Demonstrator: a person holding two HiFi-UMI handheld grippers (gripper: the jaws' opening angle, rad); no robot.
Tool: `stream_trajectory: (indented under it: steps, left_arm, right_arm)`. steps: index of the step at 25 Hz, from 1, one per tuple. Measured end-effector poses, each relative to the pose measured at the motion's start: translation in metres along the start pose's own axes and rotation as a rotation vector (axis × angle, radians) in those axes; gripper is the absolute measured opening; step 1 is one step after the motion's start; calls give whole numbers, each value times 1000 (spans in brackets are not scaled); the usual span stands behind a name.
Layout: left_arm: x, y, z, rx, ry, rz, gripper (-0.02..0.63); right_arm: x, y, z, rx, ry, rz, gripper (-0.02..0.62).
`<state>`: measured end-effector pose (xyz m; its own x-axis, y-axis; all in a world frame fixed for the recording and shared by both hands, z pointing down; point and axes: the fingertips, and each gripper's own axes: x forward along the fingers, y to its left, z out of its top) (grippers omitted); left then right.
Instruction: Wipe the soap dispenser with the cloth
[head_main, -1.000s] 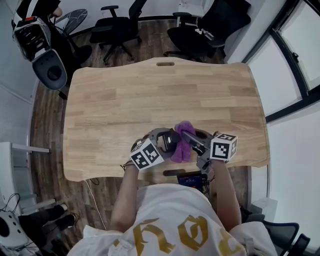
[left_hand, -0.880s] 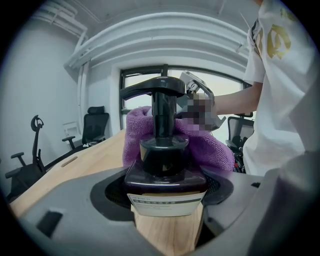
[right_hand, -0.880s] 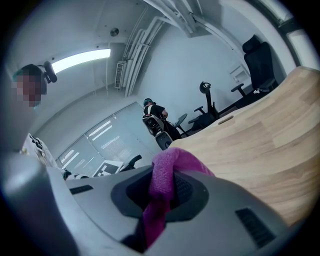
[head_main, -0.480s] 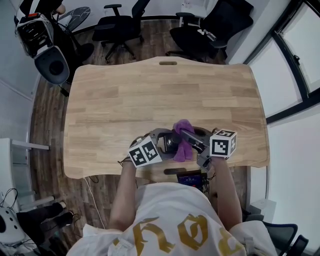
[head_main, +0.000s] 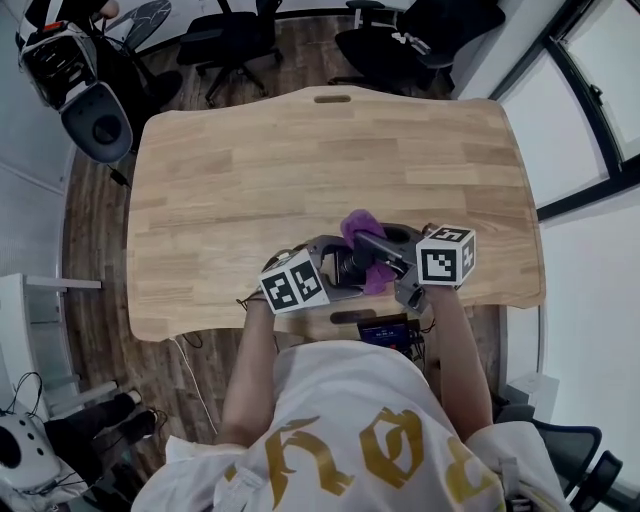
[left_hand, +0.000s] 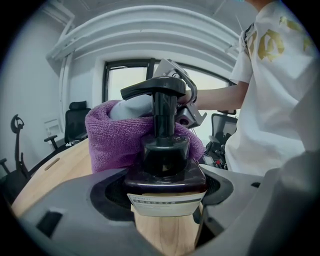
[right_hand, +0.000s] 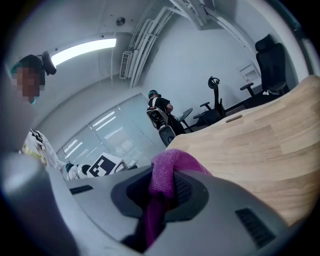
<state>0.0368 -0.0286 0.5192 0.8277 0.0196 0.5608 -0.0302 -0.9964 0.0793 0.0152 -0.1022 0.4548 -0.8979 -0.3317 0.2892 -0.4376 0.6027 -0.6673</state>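
Observation:
The soap dispenser (left_hand: 165, 170) is a dark bottle with a black pump head and a pale label. My left gripper (left_hand: 165, 192) is shut on its body and holds it above the table's near edge. The purple cloth (left_hand: 112, 135) wraps the far side of the bottle below the pump. My right gripper (right_hand: 160, 197) is shut on the cloth (right_hand: 162, 180), pressing it against the dispenser. In the head view both grippers, the left gripper (head_main: 335, 272) and the right gripper (head_main: 385, 262), meet over the cloth (head_main: 360, 235) near the front of the wooden table (head_main: 300, 170).
Office chairs (head_main: 420, 45) stand beyond the table's far edge. A grey and black machine (head_main: 85, 90) sits at the far left. A person in a white shirt (head_main: 370, 430) holds the grippers. A window runs along the right side.
Both grippers with the dispenser and cloth have shifted slightly away from the table's near edge. The cloth has slid a little against the bottle.

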Motion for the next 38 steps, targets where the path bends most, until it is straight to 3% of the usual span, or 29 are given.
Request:
stream_trajectory:
  steps: [9, 12, 16, 19, 24, 30, 35, 38]
  left_arm:
    - [3, -3, 3, -18, 10, -19, 331]
    - [0, 5, -1, -51, -7, 17, 331]
    - [-7, 24, -3, -113, -43, 90, 331]
    - [-11, 36, -6, -148, -62, 137, 331]
    - [-21, 57, -4, -196, -129, 244, 331]
    - [-32, 69, 7, -217, -213, 304, 331]
    - [-48, 71, 19, -244, -347, 301, 331]
    - [-49, 72, 26, -234, -352, 299, 331]
  right_arm:
    - [2, 2, 1, -45, 20, 24, 40]
    - [-1, 3, 9, 12, -79, 34, 40]
    - [-16, 6, 27, 185, -275, 133, 40]
    - [-27, 10, 37, 215, -375, 171, 40]
    - [-21, 17, 20, 167, -292, 173, 40]
    - [-21, 10, 8, 256, -304, 212, 40]
    - [-22, -5, 9, 296, -318, 175, 40]
    - [-22, -14, 8, 338, -342, 171, 40]
